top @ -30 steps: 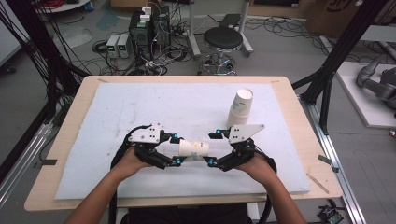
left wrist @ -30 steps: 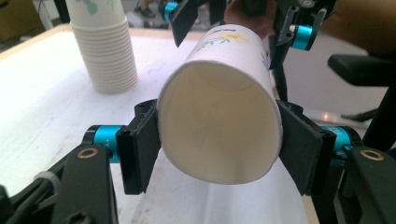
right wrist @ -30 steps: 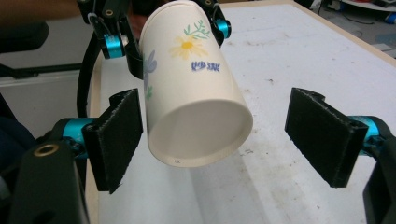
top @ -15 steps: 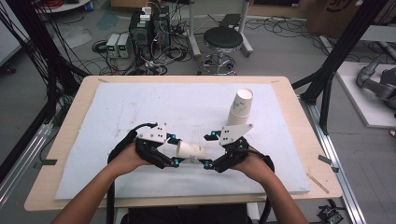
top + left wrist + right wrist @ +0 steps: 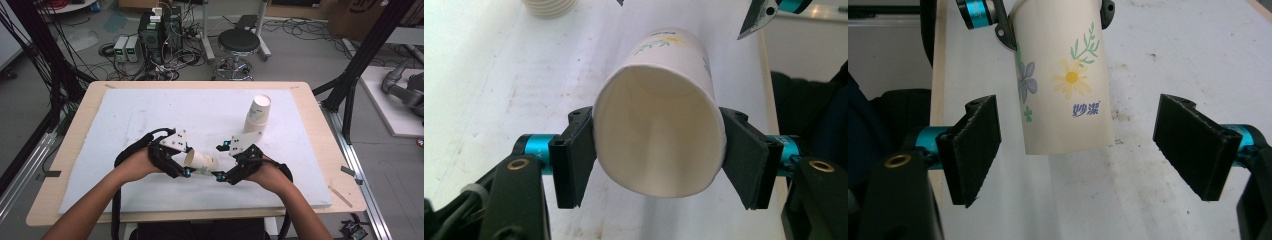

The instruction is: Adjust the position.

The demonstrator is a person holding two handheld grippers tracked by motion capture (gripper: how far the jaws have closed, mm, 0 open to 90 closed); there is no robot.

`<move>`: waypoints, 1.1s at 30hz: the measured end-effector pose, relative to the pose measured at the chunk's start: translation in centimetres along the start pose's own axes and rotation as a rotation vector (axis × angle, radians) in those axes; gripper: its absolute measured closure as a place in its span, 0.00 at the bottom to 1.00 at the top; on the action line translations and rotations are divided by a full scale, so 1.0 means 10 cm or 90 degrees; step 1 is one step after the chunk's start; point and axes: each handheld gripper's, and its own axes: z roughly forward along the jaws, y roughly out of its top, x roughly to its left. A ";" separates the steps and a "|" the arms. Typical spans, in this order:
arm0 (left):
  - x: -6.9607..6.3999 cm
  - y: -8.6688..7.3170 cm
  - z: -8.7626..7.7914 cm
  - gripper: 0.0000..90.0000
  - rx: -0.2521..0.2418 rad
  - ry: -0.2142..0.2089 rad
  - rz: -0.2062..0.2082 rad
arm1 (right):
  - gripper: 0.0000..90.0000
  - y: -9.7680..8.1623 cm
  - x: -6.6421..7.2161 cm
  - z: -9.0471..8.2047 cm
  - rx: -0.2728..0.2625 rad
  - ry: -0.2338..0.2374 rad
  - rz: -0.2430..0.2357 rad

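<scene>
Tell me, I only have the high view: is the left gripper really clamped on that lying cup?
Observer: Yes. In the left gripper view the left gripper pads press both sides of the paper cup near its rim.
Operator: And the right one?
Observer: The right gripper stands open, its pads clear of the cup's base end.
Operator: Any print on the cup?
Observer: A yellow flower and a blue one.

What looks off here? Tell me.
The cup in the left tongs is squeezed out of round: its rim bulges into an oval between the pads. It lies on its side, base toward the open right tongs. The cup stack stands upright, fine.
</scene>
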 end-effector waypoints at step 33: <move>-0.03 0.14 0.11 0.37 0.061 -0.022 0.021 | 0.40 0.16 0.09 0.48 0.142 0.022 -0.062</move>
